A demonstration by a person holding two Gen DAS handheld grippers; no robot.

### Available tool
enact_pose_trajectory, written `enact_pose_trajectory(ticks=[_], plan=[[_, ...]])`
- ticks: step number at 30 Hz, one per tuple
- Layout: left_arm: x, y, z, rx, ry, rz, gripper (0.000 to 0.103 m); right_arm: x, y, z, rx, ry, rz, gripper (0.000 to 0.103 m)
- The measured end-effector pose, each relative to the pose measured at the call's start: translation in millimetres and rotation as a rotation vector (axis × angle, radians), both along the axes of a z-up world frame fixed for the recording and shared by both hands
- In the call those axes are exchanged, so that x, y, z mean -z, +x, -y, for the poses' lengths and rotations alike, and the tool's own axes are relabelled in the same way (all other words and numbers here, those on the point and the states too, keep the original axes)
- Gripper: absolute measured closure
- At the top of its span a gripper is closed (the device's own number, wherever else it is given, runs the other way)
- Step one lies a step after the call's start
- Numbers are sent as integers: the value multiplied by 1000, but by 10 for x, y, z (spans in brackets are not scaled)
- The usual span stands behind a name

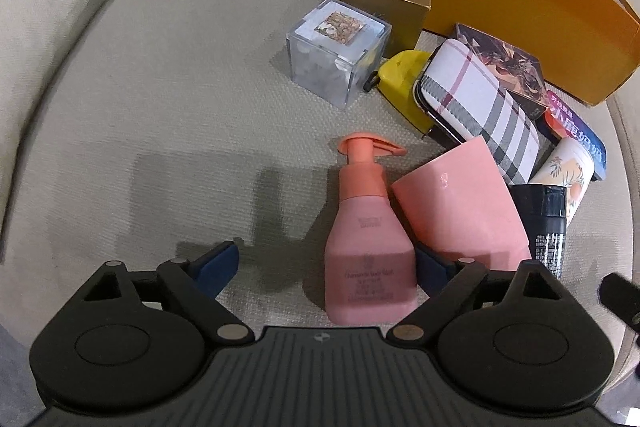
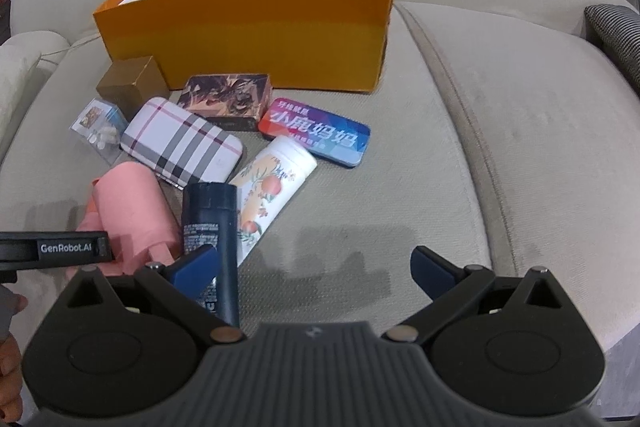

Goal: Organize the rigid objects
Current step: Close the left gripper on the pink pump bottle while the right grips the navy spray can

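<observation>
The pink plastic pump bottle lies flat on the beige sofa cushion, well in front of the open orange cardboard box, which stands at the back. The left gripper is spread wide, its blue pads on either side of the bottle's base without pressing it. Beside the bottle lies a pink cup. The right gripper is also spread, holding nothing, with a dark blue tube at its left pad.
</observation>
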State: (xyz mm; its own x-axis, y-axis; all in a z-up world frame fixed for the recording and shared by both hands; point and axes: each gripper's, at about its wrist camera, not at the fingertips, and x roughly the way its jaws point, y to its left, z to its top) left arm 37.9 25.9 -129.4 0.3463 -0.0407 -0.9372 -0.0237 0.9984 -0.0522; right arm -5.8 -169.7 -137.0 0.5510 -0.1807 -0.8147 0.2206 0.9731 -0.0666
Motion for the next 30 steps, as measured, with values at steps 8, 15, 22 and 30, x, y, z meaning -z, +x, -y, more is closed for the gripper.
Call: enact_pose_trajectory(ticks=[8,15,22,30], plan=[[31,67,-139,12,-20,8,6,320,123,-257,-86,-19,-86,1],[50,168,-275,24,-51,-22,24,559,246,-464,-136,-58,-146,27],[124,158,-118,76,32,4,30,594,302,-530,-170,-72,-133,38],[65,156,-108,110,-1,-17,53,515,231,-437,-151,40,-133,57]])
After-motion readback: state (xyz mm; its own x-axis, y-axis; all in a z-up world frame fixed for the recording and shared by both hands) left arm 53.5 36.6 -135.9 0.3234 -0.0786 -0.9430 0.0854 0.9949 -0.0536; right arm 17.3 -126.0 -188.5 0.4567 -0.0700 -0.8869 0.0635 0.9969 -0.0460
